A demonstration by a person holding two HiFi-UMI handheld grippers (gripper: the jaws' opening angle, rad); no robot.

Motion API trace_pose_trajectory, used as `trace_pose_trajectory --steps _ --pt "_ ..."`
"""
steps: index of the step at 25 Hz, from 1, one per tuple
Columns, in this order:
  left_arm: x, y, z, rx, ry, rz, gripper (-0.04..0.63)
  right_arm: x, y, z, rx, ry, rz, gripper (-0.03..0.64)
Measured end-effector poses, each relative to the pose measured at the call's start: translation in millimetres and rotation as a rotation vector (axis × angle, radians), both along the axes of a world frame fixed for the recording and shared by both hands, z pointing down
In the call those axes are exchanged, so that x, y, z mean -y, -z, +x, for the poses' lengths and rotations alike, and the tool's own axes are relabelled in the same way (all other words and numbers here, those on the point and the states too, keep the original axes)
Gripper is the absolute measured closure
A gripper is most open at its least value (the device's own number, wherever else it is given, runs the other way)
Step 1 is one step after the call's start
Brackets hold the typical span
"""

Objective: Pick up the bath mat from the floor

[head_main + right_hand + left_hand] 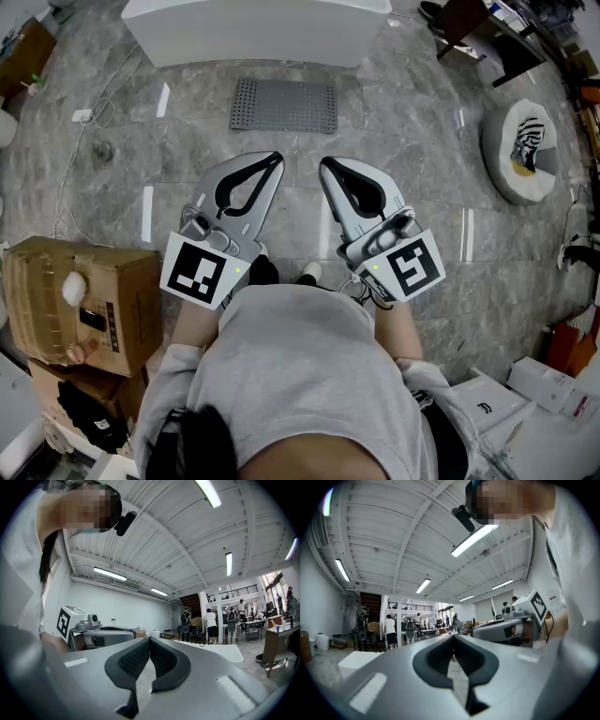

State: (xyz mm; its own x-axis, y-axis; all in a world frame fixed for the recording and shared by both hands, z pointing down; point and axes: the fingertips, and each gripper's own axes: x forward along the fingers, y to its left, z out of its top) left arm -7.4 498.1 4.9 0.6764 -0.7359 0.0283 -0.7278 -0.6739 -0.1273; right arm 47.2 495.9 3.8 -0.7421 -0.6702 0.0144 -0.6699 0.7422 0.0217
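A person in a grey top stands on a grey marble floor (422, 234) with a claw in each hand, both held level and side by side at the centre of the head view. The left claw (277, 158) is clenched, its dark ribbed pads meeting at the tips with nothing between them. The right claw (324, 163) is clenched and empty in the same way. The bath mat (283, 105), a grey perforated rectangle, lies flat on the floor at upper centre of the frame, beyond the two sets of tips and clear of both. Just above it in the picture sits a white platform (253, 28). At lower left stands a cardboard box (80, 300), and at the right edge a round white cushion (516, 150) rests on the floor, well apart from the mat. Each gripper view looks out level across a high white-ceilinged hall, where several people stand around desks in the distance.
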Motion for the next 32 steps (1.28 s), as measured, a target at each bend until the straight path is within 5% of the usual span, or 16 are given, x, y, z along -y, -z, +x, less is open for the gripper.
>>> trace_pose_trajectory --steps 32 --pt "40 -20 -71 0.01 -0.1 -0.007 0.594 27 -16 -59 0.029 -0.139 -0.018 0.618"
